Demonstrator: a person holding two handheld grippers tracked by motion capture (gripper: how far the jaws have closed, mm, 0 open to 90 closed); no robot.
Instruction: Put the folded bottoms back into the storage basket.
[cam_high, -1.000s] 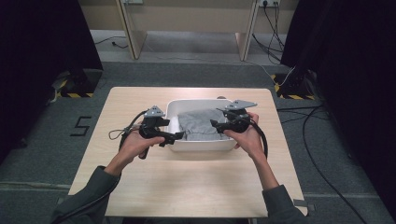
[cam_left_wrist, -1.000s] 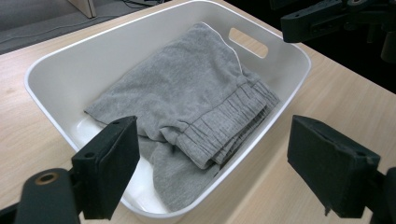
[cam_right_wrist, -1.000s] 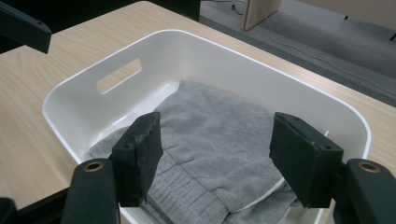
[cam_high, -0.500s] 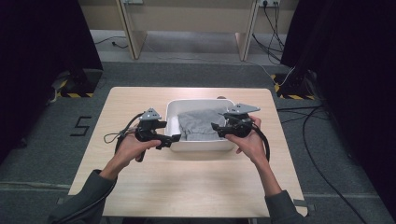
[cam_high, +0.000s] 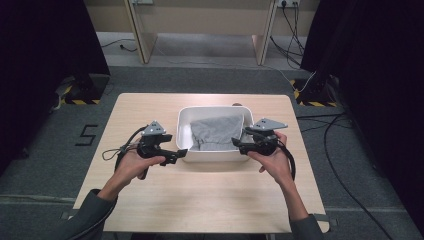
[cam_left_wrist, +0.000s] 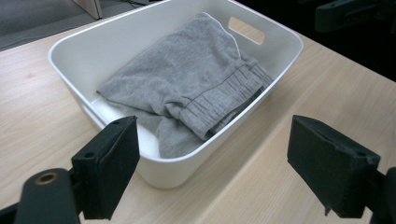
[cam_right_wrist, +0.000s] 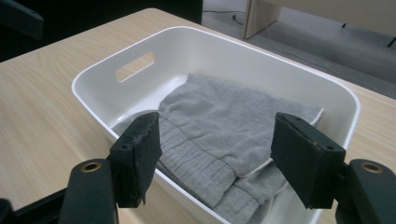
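A folded grey garment (cam_high: 216, 131) lay in a white tub (cam_high: 210, 153) mid-table, flanked by the left gripper (cam_high: 181, 153) and right gripper (cam_high: 237, 143), both jaws spread wide, holding nothing, just outside its near corners.

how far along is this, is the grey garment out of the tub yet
Not yet. The grey garment lies folded inside the white tub, so nothing looks done. In hand: the left tongs and right tongs sit at either side of the tub, both open and gripping nothing. Probably left: reaching in, closing on the cloth and lifting it onto the table.
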